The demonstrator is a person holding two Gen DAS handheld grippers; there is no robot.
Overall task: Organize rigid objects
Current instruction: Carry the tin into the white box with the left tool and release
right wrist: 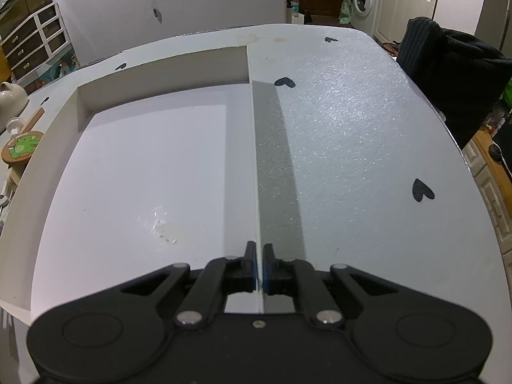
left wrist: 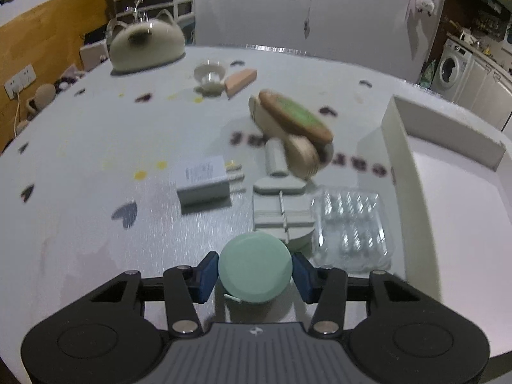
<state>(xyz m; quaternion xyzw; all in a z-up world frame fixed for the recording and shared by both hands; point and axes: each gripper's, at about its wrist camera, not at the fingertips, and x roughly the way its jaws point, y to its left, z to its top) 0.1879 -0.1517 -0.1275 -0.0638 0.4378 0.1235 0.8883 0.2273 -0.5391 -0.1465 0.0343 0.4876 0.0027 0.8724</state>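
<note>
Between the blue pads [left wrist: 208,275] of the left gripper [left wrist: 256,273]: a mint-green disc [left wrist: 256,256], pinched at both sides, low over the table [left wrist: 96,147], close to the camera. Just beyond the disc, a grey block [left wrist: 281,214] with a thin pin across it. Touching or nearly touching the block's right side, a clear blister pack [left wrist: 350,227]. Left of the block, a white charger [left wrist: 204,179], prongs toward the block. Farther back, a round coaster [left wrist: 296,118] with a green picture, tilted on pale wooden pieces, and a short pale cylinder [left wrist: 275,156] just below it. Farther still, a wooden wedge [left wrist: 240,80] beside a small white round holder [left wrist: 209,75]; at the far left edge, a cream cat-eared dome [left wrist: 147,44]. Blurred throughout, so finer detail not readable.

At the right, a white box [left wrist: 396,147], open-topped, well apart from the disc.

Right gripper [right wrist: 260,256] pressed together on the box's thin right wall [right wrist: 256,160], one finger inside, one outside. Box floor bare apart from a scuffed patch near the gripper. Table [right wrist: 352,128] to the right of the wall printed with black hearts; dark cloth [right wrist: 448,64] at its far right corner. Coaster [right wrist: 24,145] visible again at the left edge, outside the box.
</note>
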